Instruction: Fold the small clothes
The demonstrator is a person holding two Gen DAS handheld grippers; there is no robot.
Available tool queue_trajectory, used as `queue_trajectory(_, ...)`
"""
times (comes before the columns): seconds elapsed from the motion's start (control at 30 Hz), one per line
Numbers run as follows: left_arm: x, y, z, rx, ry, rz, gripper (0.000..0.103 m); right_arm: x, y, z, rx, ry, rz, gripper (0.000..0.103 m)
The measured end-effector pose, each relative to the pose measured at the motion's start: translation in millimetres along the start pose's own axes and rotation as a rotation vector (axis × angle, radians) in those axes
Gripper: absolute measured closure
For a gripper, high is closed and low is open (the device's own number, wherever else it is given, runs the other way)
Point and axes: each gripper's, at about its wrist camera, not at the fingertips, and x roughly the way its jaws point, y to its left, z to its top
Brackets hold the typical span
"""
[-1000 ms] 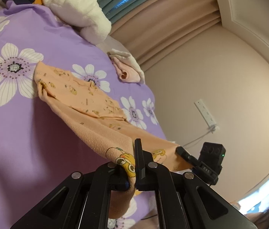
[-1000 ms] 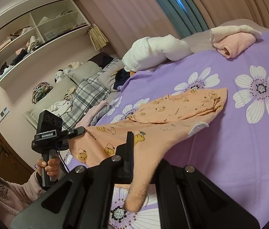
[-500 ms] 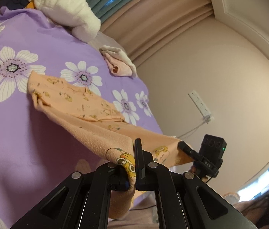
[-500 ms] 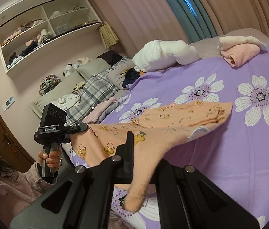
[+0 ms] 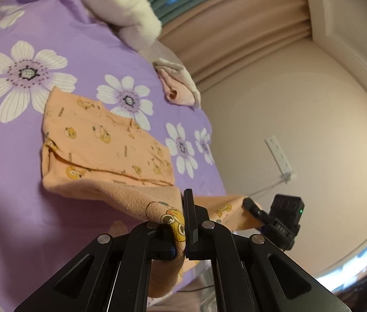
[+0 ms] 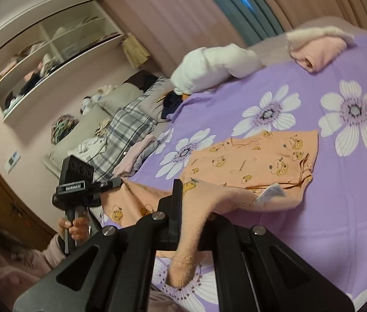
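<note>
Fleece garment [image 5: 100, 145], orange, bear-printed, half-folded on purple floral bedsheet [image 5: 14, 208].

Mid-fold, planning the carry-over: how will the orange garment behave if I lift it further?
Likely floppy: the orange garment sags between the left gripper and right gripper. Probably light, fleecy, so unlikely to slip.

Both tongs are matte black, each with two angular linkage arms pierced by triangular cut-outs and pinned with round silver screws. The left tongs [image 6: 117, 182] carry a boxy black camera block with three round lenses and a white label; the right tongs [image 5: 247, 202] show a green light. The person wears a fuzzy pale pink sleeve [image 6: 14, 257].
</note>
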Motion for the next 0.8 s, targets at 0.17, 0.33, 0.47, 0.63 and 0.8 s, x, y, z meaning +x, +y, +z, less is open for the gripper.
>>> queue_trajectory(0.17, 6.1, 16.4, 16.5, -0.055, -0.035, 0.013, 0.103, 14.4, -12.6, 14.6, 0.043, -0.009, -0.008, 0.1)
queue_trajectory(0.33, 11.7, 25.7, 29.7, -0.074, -0.052, 0.03, 0.103, 23.5, -23.4, 28.5, 0.065, -0.021, -0.019, 0.1)
queue_trajectory(0.47, 15.5, 30.3, 37.4, -0.079, -0.057, 0.038, 0.103, 29.4, -31.5, 37.1, 0.078, -0.028, -0.032, 0.1)
queue_trajectory(0.63, 19.4, 37.7, 46.8, -0.089, -0.062, 0.049, 0.103, 36.3, -39.5, 44.8, 0.091, -0.031, -0.042, 0.1)
queue_trajectory(0.8, 22.1, 42.7, 54.8, -0.093, -0.065, 0.059, 0.103, 43.3, -46.9, 50.4, 0.103, -0.03, -0.054, 0.1)
